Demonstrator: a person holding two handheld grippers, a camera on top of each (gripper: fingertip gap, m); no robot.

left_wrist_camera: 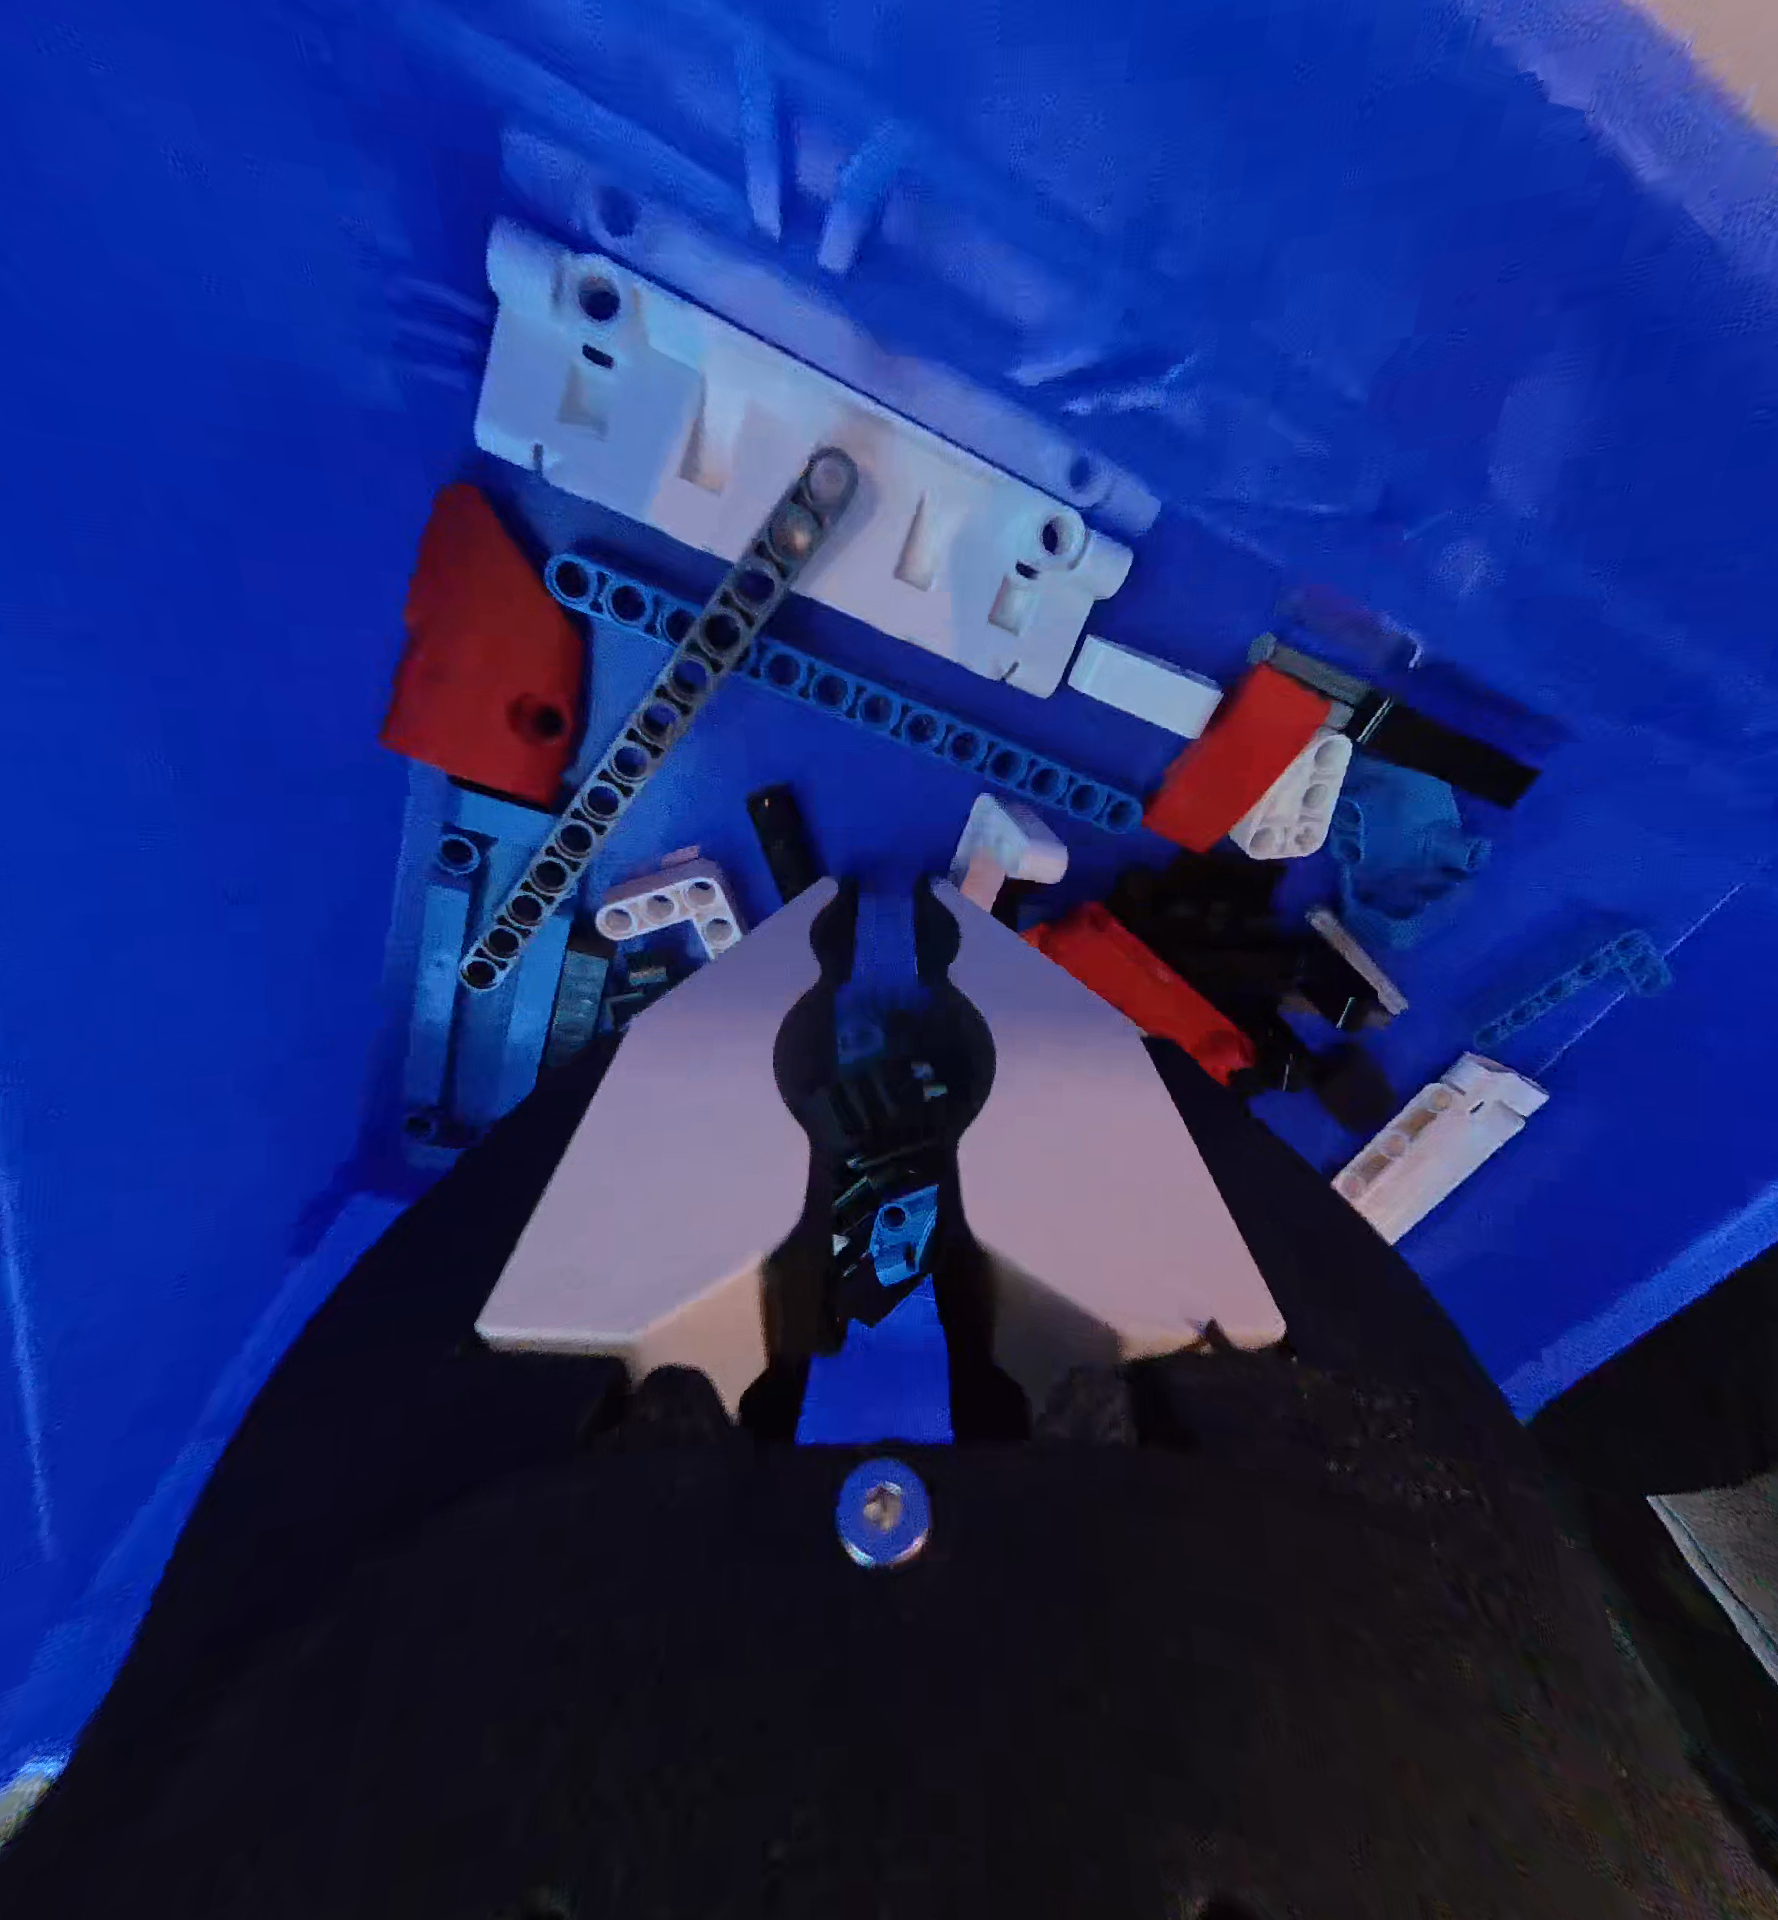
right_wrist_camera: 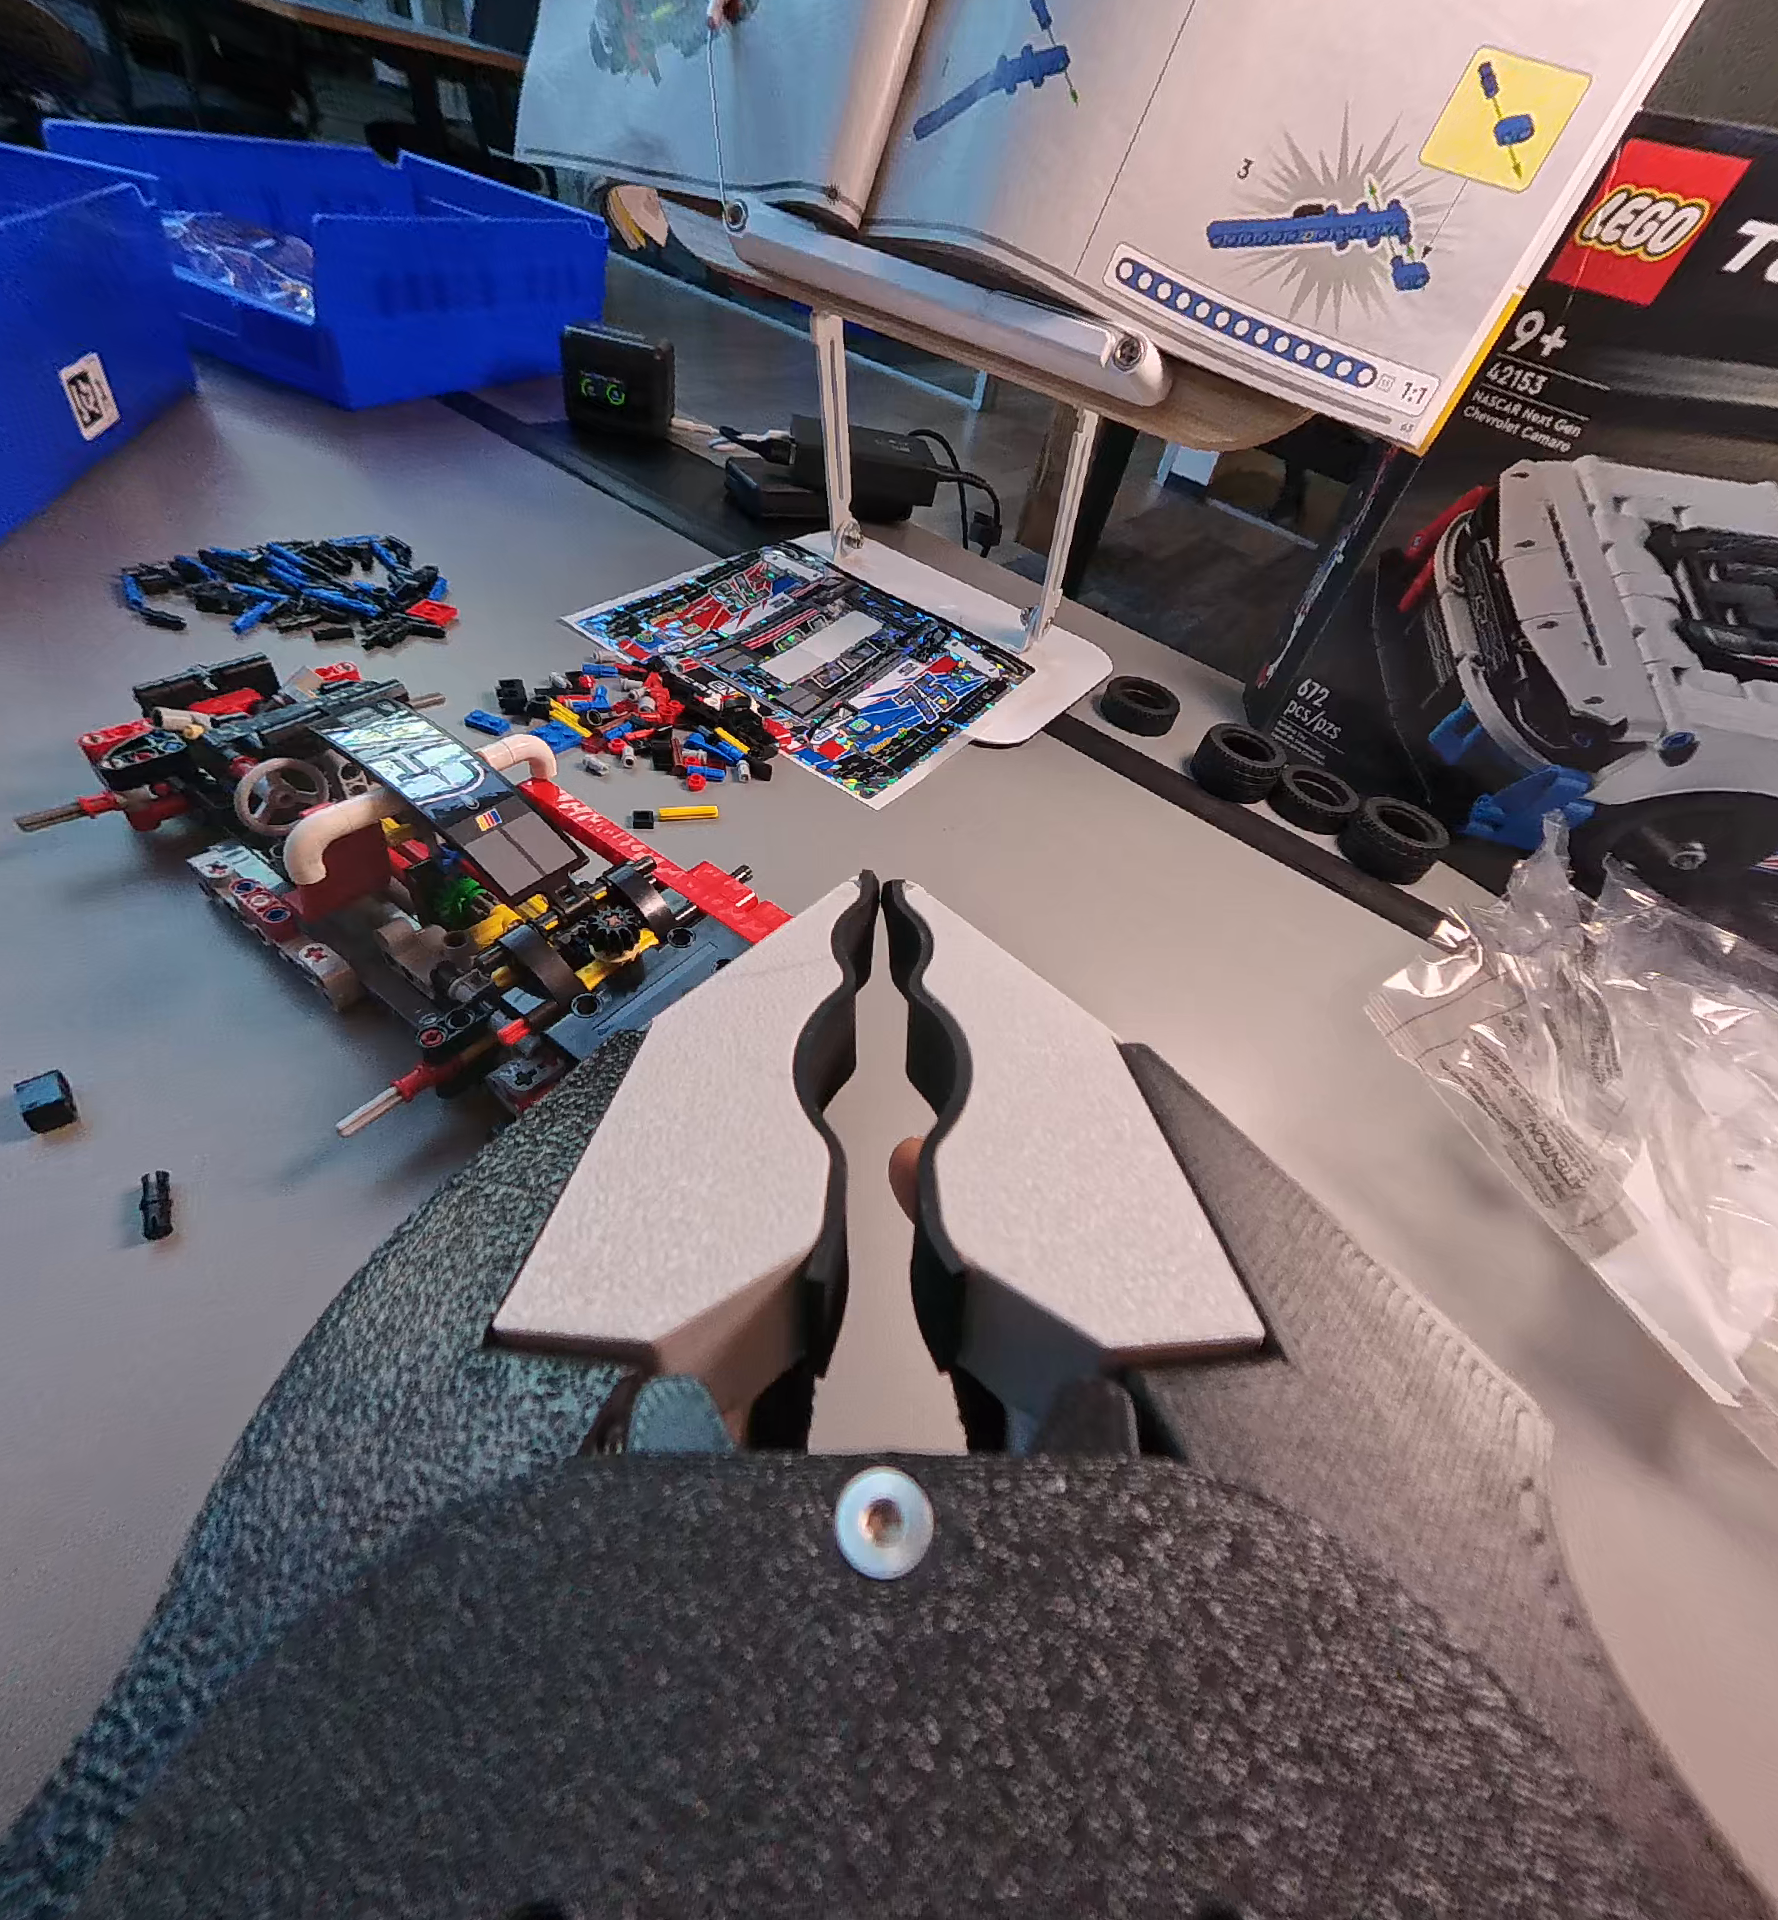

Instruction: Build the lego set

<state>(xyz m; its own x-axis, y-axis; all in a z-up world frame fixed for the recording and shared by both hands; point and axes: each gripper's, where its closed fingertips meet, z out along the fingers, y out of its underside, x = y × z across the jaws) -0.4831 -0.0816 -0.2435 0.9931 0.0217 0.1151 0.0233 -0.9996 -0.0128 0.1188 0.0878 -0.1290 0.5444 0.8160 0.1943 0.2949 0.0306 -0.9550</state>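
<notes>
While the left gripper [left_wrist_camera: 890,904] sits down inside a blue bin [left_wrist_camera: 189,727], its jaws are slightly apart with nothing between the tips. Ahead of the tips: long blue beam [left_wrist_camera: 843,691], grey beam [left_wrist_camera: 656,717] lying across it, big white panel [left_wrist_camera: 760,457] beyond the blue beam, red panel [left_wrist_camera: 485,649] at the blue beam's left end.

Right gripper [right_wrist_camera: 880,888] hangs over the grey table [right_wrist_camera: 1124,914], jaws nearly together, holding nothing. Half-built car frame [right_wrist_camera: 397,862] lies on the table just left of the tips. Loose small parts [right_wrist_camera: 646,727] sit beyond the frame, four tyres [right_wrist_camera: 1311,795] to its right, instruction booklet [right_wrist_camera: 1228,156] on a stand above.
</notes>
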